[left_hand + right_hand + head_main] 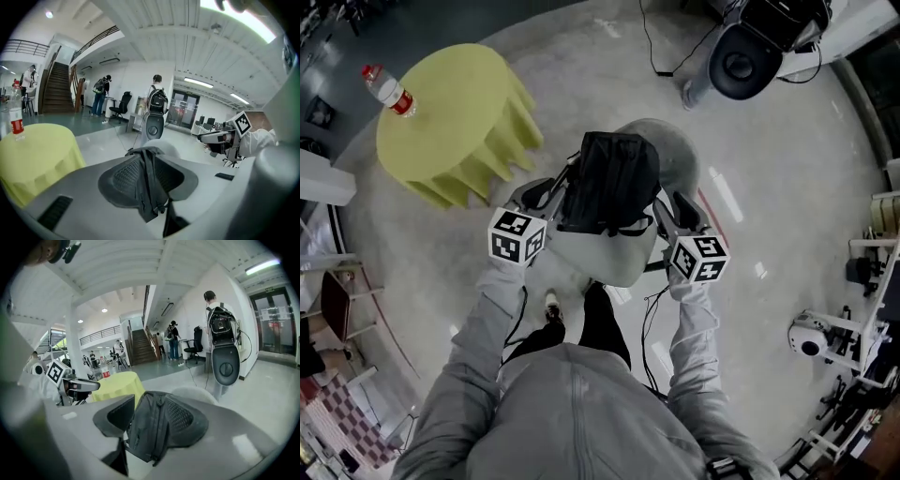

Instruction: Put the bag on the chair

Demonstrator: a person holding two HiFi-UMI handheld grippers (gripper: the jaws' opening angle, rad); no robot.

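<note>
A black bag hangs in the air between my two grippers, over a pale grey chair on the floor. My left gripper grips the bag's left edge and my right gripper its right edge. In the left gripper view a fold of the bag is pinched between the jaws of the left gripper, with the chair's rounded top just beyond. The right gripper view shows my right gripper shut on a thicker fold of the bag, the chair behind it.
A round table with a yellow cloth stands at the left, a bottle on its far edge. A black-and-white machine with cables stands beyond the chair. Equipment on stands lines the right side. People stand far off.
</note>
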